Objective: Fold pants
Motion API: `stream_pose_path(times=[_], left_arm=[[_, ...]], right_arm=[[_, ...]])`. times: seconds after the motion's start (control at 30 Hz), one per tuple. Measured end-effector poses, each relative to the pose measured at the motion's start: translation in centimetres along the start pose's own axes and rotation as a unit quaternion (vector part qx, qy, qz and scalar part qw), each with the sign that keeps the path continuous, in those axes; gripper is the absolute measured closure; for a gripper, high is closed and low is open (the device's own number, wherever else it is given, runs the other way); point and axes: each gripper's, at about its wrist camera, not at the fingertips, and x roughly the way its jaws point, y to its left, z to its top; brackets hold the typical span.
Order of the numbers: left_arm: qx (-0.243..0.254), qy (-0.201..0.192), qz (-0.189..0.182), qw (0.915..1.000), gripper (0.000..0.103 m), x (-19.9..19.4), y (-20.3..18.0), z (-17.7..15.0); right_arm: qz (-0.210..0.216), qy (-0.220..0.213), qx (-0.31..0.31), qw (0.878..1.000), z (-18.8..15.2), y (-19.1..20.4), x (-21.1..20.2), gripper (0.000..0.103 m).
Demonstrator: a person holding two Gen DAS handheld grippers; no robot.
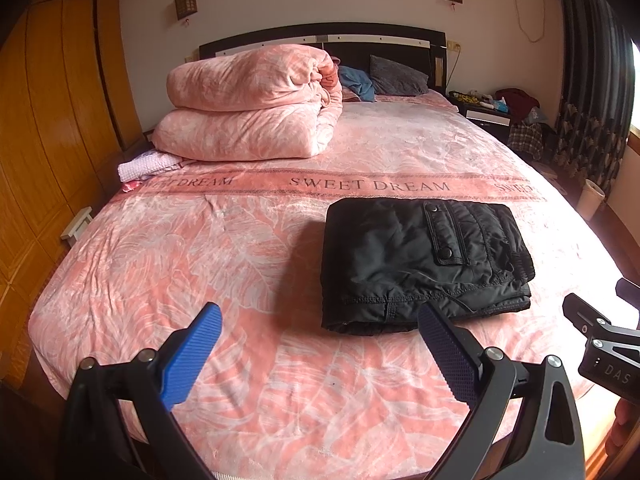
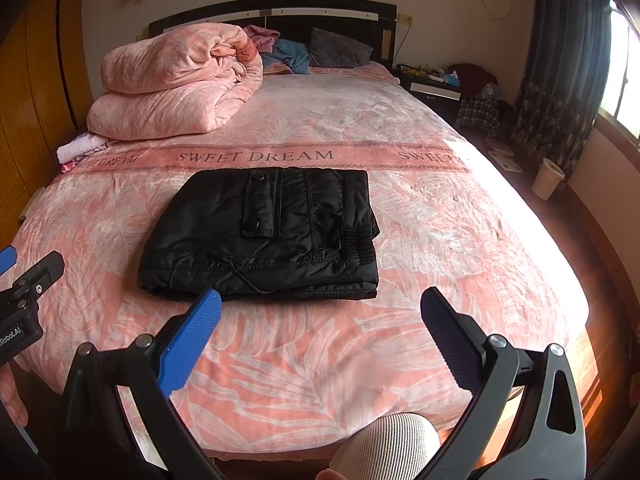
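Observation:
Black padded pants (image 1: 420, 260) lie folded into a compact rectangle on the pink bed (image 1: 200, 260), with a snap pocket on top. They also show in the right wrist view (image 2: 268, 232), near the foot of the bed (image 2: 440, 240). My left gripper (image 1: 320, 320) is open and empty, held above the bed just in front and left of the pants. My right gripper (image 2: 320, 304) is open and empty, held just in front of the pants' near edge. Part of the right gripper (image 1: 600, 340) shows at the right edge of the left wrist view.
A folded pink quilt (image 1: 252, 108) sits at the bed's far left, with a small white cloth (image 1: 148, 164) beside it. Pillows and clothes lie by the dark headboard (image 1: 380, 46). A wooden wardrobe (image 1: 52, 120) stands left, a nightstand (image 1: 484, 114) and curtains right.

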Motion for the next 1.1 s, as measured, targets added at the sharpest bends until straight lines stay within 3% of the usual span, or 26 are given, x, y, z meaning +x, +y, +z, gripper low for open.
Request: stream_pose_path(times=[1.1], left_arm=[[0.003, 0.003, -0.01, 0.9999, 0.004, 0.81, -0.18, 0.46]], right_arm=[[-0.002, 0.008, -0.004, 1.0, -0.24, -0.43, 0.98, 0.003]])
